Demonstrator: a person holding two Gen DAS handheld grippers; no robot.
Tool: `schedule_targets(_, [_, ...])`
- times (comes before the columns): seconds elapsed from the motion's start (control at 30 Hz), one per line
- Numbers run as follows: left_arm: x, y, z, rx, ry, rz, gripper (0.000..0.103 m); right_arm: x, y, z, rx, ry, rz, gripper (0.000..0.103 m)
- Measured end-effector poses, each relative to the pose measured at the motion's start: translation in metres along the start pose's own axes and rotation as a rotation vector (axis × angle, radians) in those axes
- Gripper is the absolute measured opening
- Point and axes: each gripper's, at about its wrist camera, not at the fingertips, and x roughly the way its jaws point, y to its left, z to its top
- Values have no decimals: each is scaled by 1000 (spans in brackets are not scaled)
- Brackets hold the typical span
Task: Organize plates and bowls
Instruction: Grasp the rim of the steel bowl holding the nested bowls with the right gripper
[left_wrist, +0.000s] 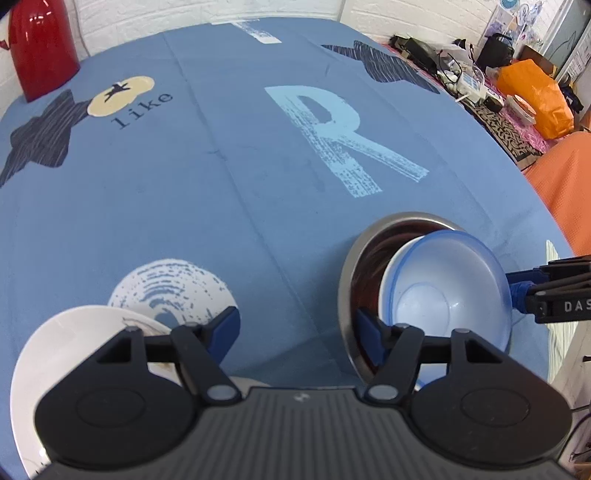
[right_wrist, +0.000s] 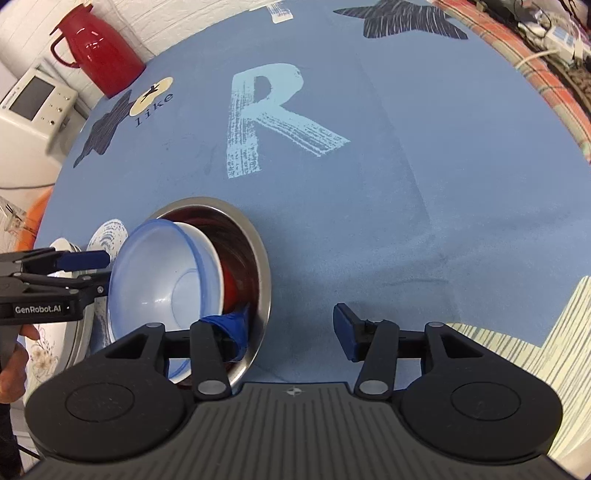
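A steel bowl (left_wrist: 349, 273) with a red inside stands on the blue tablecloth. A white bowl (left_wrist: 388, 280) and a translucent blue bowl (left_wrist: 454, 291) lie tilted inside it, nested. My left gripper (left_wrist: 295, 328) is open; its right finger sits at the steel bowl's near rim. A white plate (left_wrist: 70, 354) lies under its left side. In the right wrist view my right gripper (right_wrist: 288, 328) is open, its left finger inside the steel bowl (right_wrist: 260, 258) beside the blue bowl (right_wrist: 159, 280). Nothing is held.
A red thermos jug (right_wrist: 99, 48) stands at the far left corner of the table, next to a white appliance (right_wrist: 33, 99). A cluttered side table with an orange bag (left_wrist: 535, 96) lies to the right. A hand (right_wrist: 14, 369) holds the left gripper.
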Motion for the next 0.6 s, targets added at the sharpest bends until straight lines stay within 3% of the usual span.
schedule_targets(0.07, [0, 1, 0, -6, 1, -8, 67, 3, -3, -2, 22, -6, 11, 37])
schedule_targets(0.2, [-1, 2, -1, -12, -11, -14, 66, 4, 11, -6, -43, -25, -68, 41])
schedule_targets(0.4, [-2, 3, -2, -29, -7, -27, 59, 7, 10, -2, -31, -7, -72, 43])
schedule_targets(0.47, [-2, 2, -3, -44, 6, -93, 25, 7, 9, -5, -30, -29, -50, 36])
schedule_targets(0.53, [-3, -2, -3, -50, 14, -115, 12, 5, 6, -9, -20, -41, 10, 26])
schedule_targets(0.57, [-3, -3, -3, -53, 15, -124, 8, 5, 5, -11, -7, -40, 44, 16])
schedule_targets(0.6, [-2, -3, -3, -69, 15, -130, 7, 6, 3, -13, 14, -38, 64, 14])
